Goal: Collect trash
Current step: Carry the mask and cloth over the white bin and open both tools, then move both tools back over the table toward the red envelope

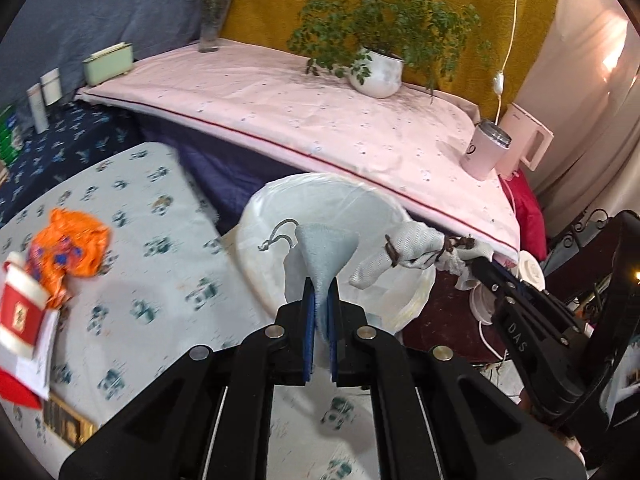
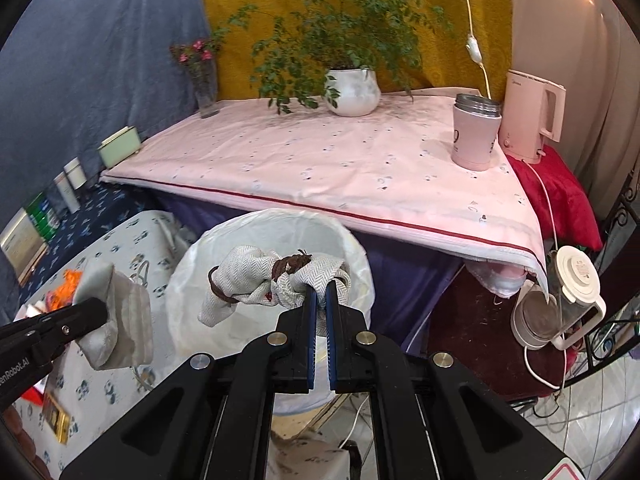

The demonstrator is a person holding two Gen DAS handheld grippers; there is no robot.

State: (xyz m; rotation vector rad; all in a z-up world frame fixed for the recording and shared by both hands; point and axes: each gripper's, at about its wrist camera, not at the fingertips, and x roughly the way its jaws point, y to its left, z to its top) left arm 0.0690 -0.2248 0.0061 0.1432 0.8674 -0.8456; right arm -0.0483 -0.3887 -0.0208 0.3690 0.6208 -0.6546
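Bin (image 2: 224, 248) bottom hidden behind pouches (image 2: 256, 280), tools (image 2: 321, 294) clamped.

Open mouth of lined bin (image 2: 272, 224) is left unobstructed from above. Far side is blocked by the pink-clothed table (image 2: 320, 160) edge; left flank is bounded by the patterned bed (image 1: 132, 280).

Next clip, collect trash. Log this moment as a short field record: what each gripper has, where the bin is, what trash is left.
left gripper: shut on pale grey cloth pouch
right gripper: shut on herringbone cloth bundle, tied with brown cord
bin: white-lined, open, just beyond both held items
held items vs bin: in front of its opening, not yet dropped
remaining trash: orange wrapper and red-and-white paper cup on the patterned table
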